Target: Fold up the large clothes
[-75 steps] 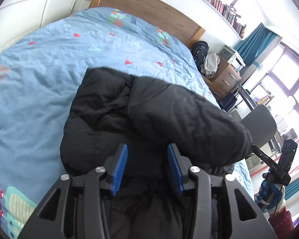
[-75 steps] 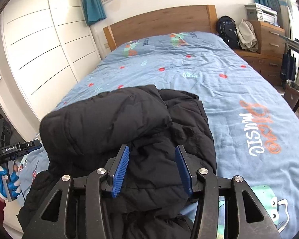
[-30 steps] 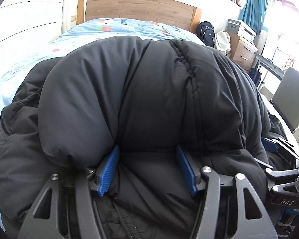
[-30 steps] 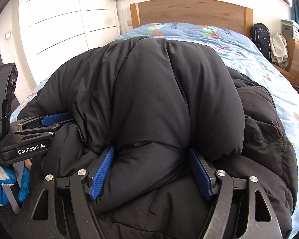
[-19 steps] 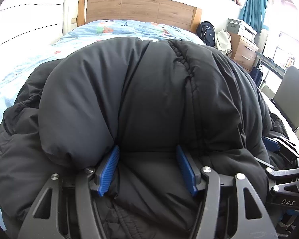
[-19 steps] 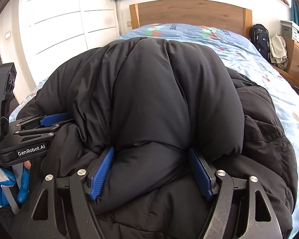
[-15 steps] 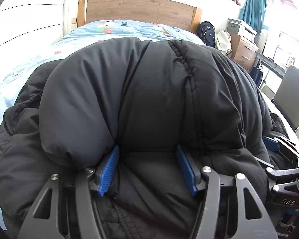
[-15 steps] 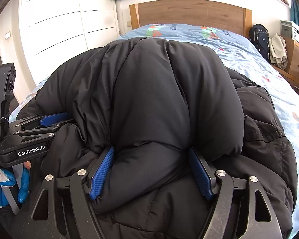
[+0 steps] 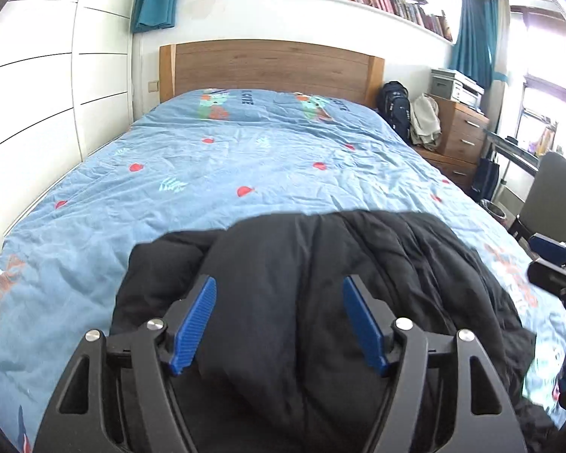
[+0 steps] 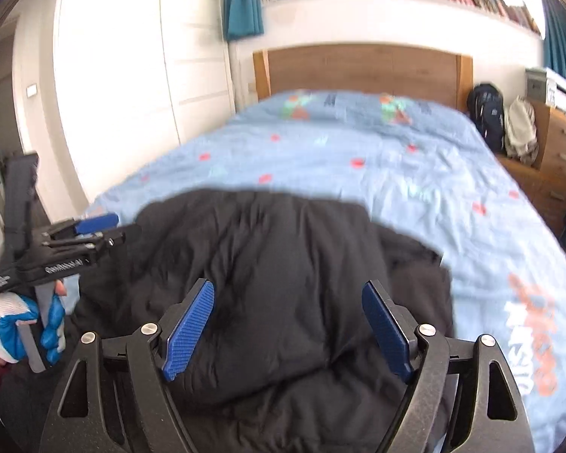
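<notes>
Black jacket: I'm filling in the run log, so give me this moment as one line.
black jacket: folded bundle on blue bedspread | left gripper: open, just released | right gripper: open, just released | both above jacket

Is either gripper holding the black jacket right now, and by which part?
Nothing is held. The left gripper and right gripper, jaws just opened, hang above the black jacket on the bed.

The jacket [image 9: 320,302] lies on the bed [image 9: 245,158] at six o'clock. The headboard [image 9: 271,68] stands at twelve, and the dresser [image 9: 464,132] with a backpack [image 9: 396,105] at two.
</notes>
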`<state>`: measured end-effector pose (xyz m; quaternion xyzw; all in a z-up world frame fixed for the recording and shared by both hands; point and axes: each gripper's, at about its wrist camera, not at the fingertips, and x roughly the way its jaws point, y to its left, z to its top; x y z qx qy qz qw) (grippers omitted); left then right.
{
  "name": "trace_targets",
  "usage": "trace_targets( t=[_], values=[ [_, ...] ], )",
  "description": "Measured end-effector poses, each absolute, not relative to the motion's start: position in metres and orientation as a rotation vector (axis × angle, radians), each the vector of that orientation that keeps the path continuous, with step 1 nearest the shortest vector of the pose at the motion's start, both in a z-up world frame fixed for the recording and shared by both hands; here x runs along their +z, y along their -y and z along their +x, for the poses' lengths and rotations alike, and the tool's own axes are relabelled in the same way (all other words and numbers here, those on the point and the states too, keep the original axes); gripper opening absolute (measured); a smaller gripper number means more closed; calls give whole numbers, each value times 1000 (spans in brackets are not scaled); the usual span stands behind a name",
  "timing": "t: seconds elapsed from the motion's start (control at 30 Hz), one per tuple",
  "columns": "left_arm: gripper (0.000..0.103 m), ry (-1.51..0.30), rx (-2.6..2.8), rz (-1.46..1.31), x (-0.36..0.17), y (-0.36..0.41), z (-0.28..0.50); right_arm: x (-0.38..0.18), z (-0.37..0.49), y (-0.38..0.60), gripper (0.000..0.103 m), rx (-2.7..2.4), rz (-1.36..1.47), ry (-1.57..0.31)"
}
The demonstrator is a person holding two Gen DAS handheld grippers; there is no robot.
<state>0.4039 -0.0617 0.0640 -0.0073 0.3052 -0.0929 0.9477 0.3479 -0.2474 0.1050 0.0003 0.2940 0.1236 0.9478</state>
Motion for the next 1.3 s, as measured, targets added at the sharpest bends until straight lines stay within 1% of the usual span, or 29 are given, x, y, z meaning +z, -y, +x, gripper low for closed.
trace_targets(
  t=[0.07, 0.17, 0.23, 0.3, 0.37, 0.4, 0.47, 0.6, 0.73, 0.83, 0.93, 1.1, 1.2, 1.3],
  values=[
    [69, -635, -169, -11, 69, 64, 429, 119, 371, 239, 84, 237, -35, -571],
    [70, -684, -175, -9, 66, 74, 467, 121, 413, 225, 84, 234, -35, -579],
    [70, -726, -159, 16, 50, 79, 489, 107, 446, 216, 84, 222, -18, -621],
    [70, -771, -143, 34, 27, 77, 501, 82, 465, 211, 84, 231, 8, -685],
    [78, -785, -127, 48, 5, 73, 507, 44, 479, 208, 84, 218, -3, -771],
    [83, -777, -120, 44, -4, 69, 506, 27, 484, 207, 84, 211, -12, -814],
    [86, -778, -125, 5, -16, 64, 508, 2, 485, 210, 84, 207, -8, -861],
    [89, -759, -117, 13, -29, 66, 507, -9, 483, 221, 84, 219, 49, -866],
    [89, -754, -100, 33, -32, 69, 501, -9, 482, 218, 84, 203, 20, -872],
    [89, -757, -87, 52, -24, 72, 493, -2, 478, 212, 84, 177, -10, -888],
    [89, -696, -65, 120, -5, 79, 469, 13, 465, 211, 84, 190, -17, -874],
    [89, -633, -124, 115, 24, 89, 420, 42, 426, 216, 84, 231, 6, -808],
    [89, -622, -151, 135, 30, 98, 401, 53, 407, 221, 84, 230, 8, -781],
    [89, -639, -175, 140, 24, 106, 389, 55, 394, 225, 84, 244, 32, -769]
  ],
)
